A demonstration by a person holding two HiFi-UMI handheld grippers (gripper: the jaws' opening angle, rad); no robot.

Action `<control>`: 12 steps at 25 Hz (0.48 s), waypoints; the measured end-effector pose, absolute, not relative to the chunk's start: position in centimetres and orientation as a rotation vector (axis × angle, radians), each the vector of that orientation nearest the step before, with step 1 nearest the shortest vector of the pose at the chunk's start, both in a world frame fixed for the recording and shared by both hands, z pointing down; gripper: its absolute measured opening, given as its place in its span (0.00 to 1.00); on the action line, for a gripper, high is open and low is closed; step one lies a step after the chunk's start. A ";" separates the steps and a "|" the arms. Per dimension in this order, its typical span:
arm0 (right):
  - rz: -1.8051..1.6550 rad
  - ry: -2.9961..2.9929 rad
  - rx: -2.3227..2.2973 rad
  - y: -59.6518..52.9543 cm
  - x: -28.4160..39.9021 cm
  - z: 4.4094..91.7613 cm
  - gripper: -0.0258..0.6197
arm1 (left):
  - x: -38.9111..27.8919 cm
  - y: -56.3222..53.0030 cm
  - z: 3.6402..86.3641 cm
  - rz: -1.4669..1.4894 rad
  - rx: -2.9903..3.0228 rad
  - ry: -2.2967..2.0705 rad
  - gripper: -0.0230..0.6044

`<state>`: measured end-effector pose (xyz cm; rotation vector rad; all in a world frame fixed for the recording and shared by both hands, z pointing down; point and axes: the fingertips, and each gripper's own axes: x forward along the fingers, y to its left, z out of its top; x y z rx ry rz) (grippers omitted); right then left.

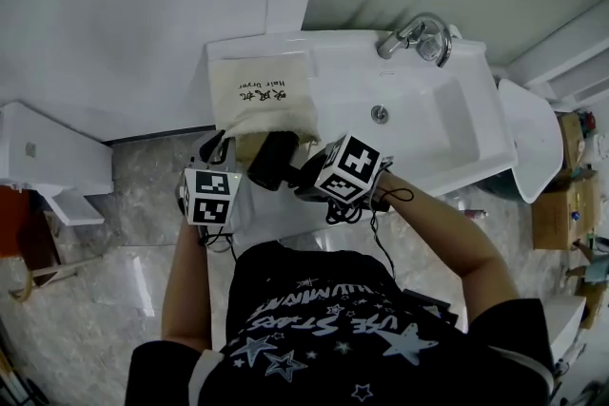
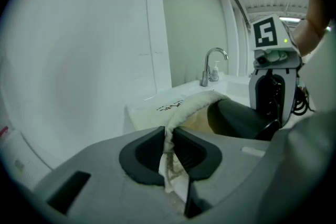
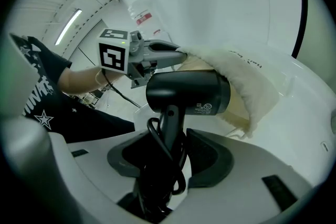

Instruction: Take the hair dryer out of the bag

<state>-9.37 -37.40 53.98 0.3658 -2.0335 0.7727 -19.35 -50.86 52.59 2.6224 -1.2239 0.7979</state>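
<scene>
A cream cloth bag (image 1: 262, 95) with black print lies on the white basin top, left of the bowl. My left gripper (image 1: 217, 150) is shut on the bag's rim (image 2: 185, 109) at its near opening, the cloth pinched between the pads (image 2: 169, 139). The black hair dryer (image 1: 274, 159) sits at the bag's mouth, its barrel (image 3: 189, 93) just outside the cloth (image 3: 241, 81). My right gripper (image 3: 169, 149) is shut on the dryer's handle and coiled black cord. In the left gripper view the dryer (image 2: 239, 118) shows beside the right gripper (image 2: 270, 86).
The white sink bowl (image 1: 428, 124) with a chrome faucet (image 1: 419, 38) lies right of the bag. A white wall rises behind the basin. A white fixture (image 1: 43, 157) stands at left on the marble floor, and cardboard boxes (image 1: 561, 204) at right.
</scene>
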 end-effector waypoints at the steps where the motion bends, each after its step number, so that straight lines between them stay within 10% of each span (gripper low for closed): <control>1: 0.769 -2.042 0.356 -36.8 -9.3 53.7 0.35 | -19.4 -50.7 52.5 0.804 2.616 -1.234 0.13; 12: 0.773 -2.207 0.373 -30.2 -7.5 49.0 0.35 | -19.0 -47.2 53.2 0.875 2.538 -1.315 0.22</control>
